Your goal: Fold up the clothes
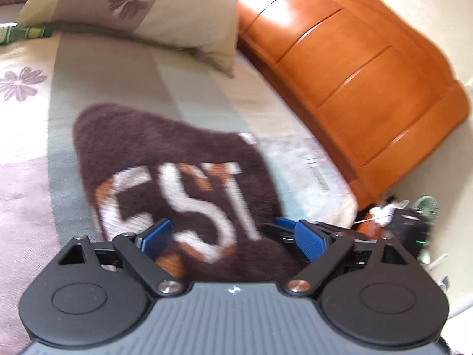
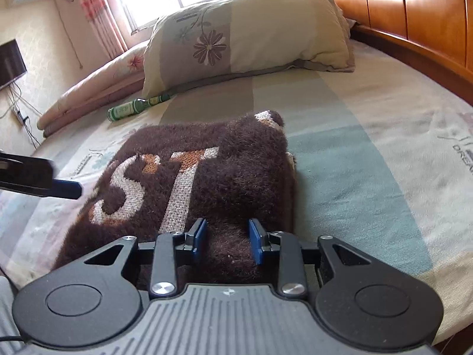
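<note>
- A fuzzy dark brown sweater lies folded into a compact block on the bed, its top face showing large white letters with orange shading; "ST" reads clearly from the right wrist view and "EST" from the left.
- The right gripper sits low at the near edge of the sweater, its blue pads spread apart with brown pile between them; the pads are not pressed together, and whether they touch the fabric cannot be told.
- The left gripper hovers over the sweater's near part with its fingers wide apart, nothing between the blue pads but the garment below.
- In the right wrist view the left gripper's blue tip enters from the left edge, just at the sweater's left side beside the letter "S".
- The left wrist view is blurred by motion.
- The bed sheet is striped in pale cream, grey and teal bands with printed flowers.
- A cream and grey pillow with a purple flower print lies at the head of the bed, beyond the sweater.
- A green bottle lies on its side just in front of the pillow, apart from the sweater.
- An orange-brown wooden headboard curves along the right side of the bed.
- A window with pink checked curtains stands behind the pillow.
</note>
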The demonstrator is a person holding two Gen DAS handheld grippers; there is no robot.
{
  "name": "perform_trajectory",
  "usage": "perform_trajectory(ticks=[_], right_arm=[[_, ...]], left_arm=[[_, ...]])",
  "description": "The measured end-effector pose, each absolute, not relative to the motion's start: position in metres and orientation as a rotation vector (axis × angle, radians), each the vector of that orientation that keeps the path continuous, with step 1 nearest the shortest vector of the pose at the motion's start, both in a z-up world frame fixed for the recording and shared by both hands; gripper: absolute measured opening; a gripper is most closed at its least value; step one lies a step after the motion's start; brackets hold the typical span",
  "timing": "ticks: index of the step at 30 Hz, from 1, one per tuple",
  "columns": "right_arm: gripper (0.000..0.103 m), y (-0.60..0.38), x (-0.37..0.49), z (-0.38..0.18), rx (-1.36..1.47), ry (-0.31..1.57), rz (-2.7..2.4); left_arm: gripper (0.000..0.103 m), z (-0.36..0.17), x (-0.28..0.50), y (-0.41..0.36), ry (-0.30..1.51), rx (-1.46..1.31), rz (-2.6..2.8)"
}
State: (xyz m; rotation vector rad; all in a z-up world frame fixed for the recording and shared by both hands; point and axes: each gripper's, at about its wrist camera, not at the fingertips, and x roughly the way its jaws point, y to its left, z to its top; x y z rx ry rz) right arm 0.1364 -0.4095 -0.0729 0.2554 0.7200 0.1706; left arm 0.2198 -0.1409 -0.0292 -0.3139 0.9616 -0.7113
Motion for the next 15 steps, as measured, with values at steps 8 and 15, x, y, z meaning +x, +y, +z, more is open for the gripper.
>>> perform_trajectory(ticks=[8,15], right_arm=[[0.041,-0.408,0.112,-0.057,0.277,0.695,0.149],[0.052,-0.334,0.065,-0.024,0.068,0.675,0.368]], left_arm=[[0.087,-0.050,0.223,-0.143,1.042,-0.367,-0.745],[0.088,-0.068,0.227,-0.144,1.112,-0.427,-0.773]])
